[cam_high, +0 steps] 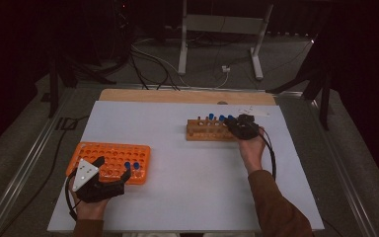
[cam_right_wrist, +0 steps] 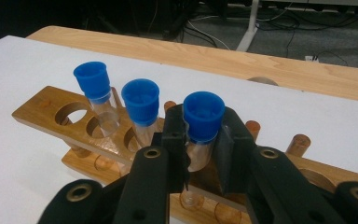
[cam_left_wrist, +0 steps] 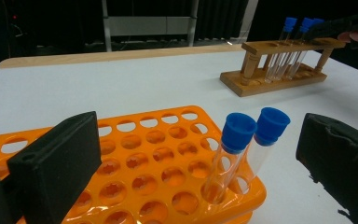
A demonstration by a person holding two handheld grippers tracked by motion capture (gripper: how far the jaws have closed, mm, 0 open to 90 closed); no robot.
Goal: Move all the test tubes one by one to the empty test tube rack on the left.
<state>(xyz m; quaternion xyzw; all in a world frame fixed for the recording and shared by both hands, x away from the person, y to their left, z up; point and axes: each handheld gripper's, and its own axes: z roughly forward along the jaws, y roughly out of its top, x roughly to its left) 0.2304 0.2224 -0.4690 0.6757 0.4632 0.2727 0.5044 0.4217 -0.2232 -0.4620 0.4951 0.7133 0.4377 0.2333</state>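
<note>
R gripper [cam_right_wrist: 200,140] clamped on blue-cap tube [cam_right_wrist: 201,122] in wooden rack [cam_right_wrist: 42,109] | lift straight up, no tilt, clear hole | L gripper [cam_left_wrist: 191,154] wide open, empty, by orange rack [cam_left_wrist: 135,163]

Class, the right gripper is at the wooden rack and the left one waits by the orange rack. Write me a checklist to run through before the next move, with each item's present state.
1. Right gripper closed on a tube below its blue cap: ok, pads press both sides.
2. That tube free of its two neighbours in the wooden rack: ok, a gap shows.
3. Tube bottom out of its hole: not ok, it sits in the rack.
4. Orange rack has free holes: ok, two tubes stand in it, many holes empty.
5. Left gripper open and holding nothing: ok, though its jaws flank those two tubes.
6. Tube contents: cannot tell.
</note>
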